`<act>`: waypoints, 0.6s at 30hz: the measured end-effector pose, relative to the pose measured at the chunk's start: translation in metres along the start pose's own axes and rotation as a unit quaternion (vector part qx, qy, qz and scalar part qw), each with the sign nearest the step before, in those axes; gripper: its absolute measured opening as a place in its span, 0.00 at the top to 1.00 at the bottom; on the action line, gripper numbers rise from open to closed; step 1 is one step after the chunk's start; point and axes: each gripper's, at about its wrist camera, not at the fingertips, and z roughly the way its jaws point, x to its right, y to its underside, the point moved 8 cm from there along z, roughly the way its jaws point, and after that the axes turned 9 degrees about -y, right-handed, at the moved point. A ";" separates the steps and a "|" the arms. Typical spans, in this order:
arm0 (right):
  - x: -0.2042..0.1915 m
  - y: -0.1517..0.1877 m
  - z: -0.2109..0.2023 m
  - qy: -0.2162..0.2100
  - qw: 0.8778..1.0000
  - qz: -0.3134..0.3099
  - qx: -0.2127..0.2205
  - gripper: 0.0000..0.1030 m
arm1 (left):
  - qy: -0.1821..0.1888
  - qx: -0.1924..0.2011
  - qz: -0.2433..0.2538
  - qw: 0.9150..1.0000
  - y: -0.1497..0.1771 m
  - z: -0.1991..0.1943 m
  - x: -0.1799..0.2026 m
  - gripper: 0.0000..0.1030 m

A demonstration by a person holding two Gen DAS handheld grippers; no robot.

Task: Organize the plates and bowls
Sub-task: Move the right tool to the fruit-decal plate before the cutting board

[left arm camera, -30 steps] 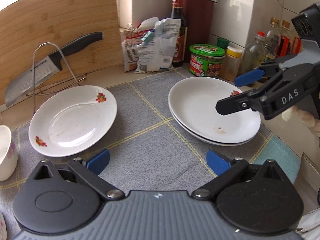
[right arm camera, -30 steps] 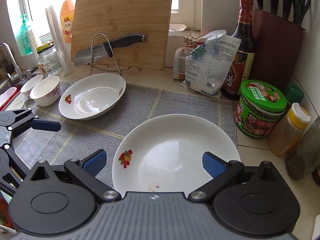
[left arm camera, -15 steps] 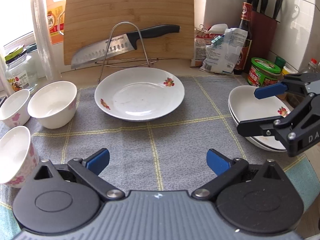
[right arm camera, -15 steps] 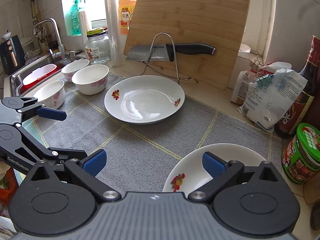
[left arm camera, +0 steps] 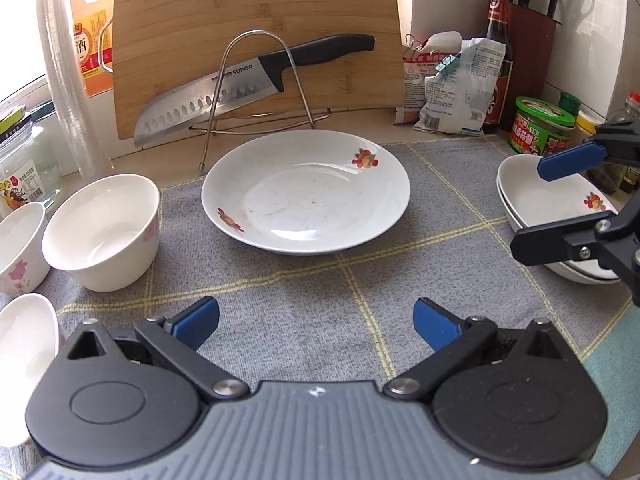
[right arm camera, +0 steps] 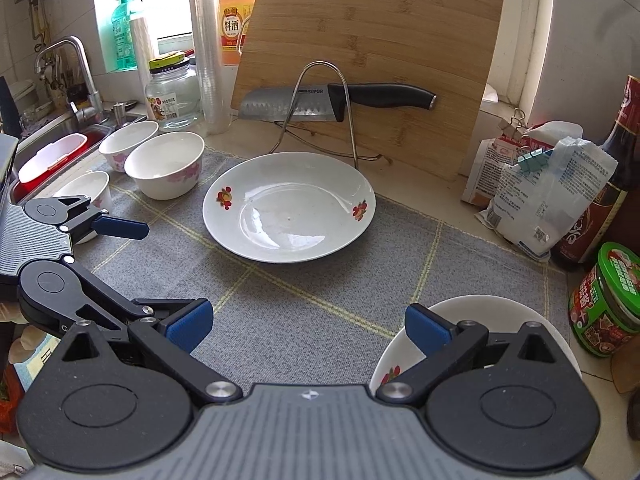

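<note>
Both grippers stand wide open and empty: the left gripper [left arm camera: 316,322] hovers low over the grey mat [left arm camera: 320,288], squared up to the lone plate [left arm camera: 306,190] at the mat's far middle, and the right gripper [right arm camera: 306,326] hangs at the near right edge beside the plate stack [right arm camera: 472,344]. A second ago the left camera looked across at the stack; since then it has swung leftward, so the lone plate now sits dead ahead and the bowls [left arm camera: 102,230] have come into view on the far left. The right gripper has drawn back off the stack, which has slid to the bottom corner of its view. That suggests the stack is settled for now, and the lone plate looks like the next pick, with the bowls left to gather.
</note>
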 end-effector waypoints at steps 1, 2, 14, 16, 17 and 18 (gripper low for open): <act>0.000 -0.001 0.002 0.005 1.000 0.003 -0.001 0.00 | -0.001 0.000 0.005 1.000 0.000 0.004 -0.001 0.01; 0.001 -0.002 0.005 0.009 1.000 0.009 -0.005 0.00 | -0.004 -0.004 0.012 1.000 0.000 0.010 -0.002 0.01; 0.007 -0.017 0.034 0.003 0.999 0.031 -0.039 0.00 | 0.017 -0.014 0.031 0.999 0.004 0.037 -0.001 0.01; 0.010 -0.022 0.039 -0.001 0.999 0.034 -0.038 0.00 | 0.019 -0.015 0.029 0.999 0.005 0.038 -0.001 0.01; 0.012 -0.024 0.041 -0.005 0.999 0.037 -0.038 0.00 | 0.021 -0.017 0.025 0.999 0.006 0.039 -0.002 0.01; 0.013 -0.025 0.043 -0.009 0.998 0.040 -0.039 0.00 | 0.025 -0.019 0.020 0.999 0.005 0.040 -0.003 0.00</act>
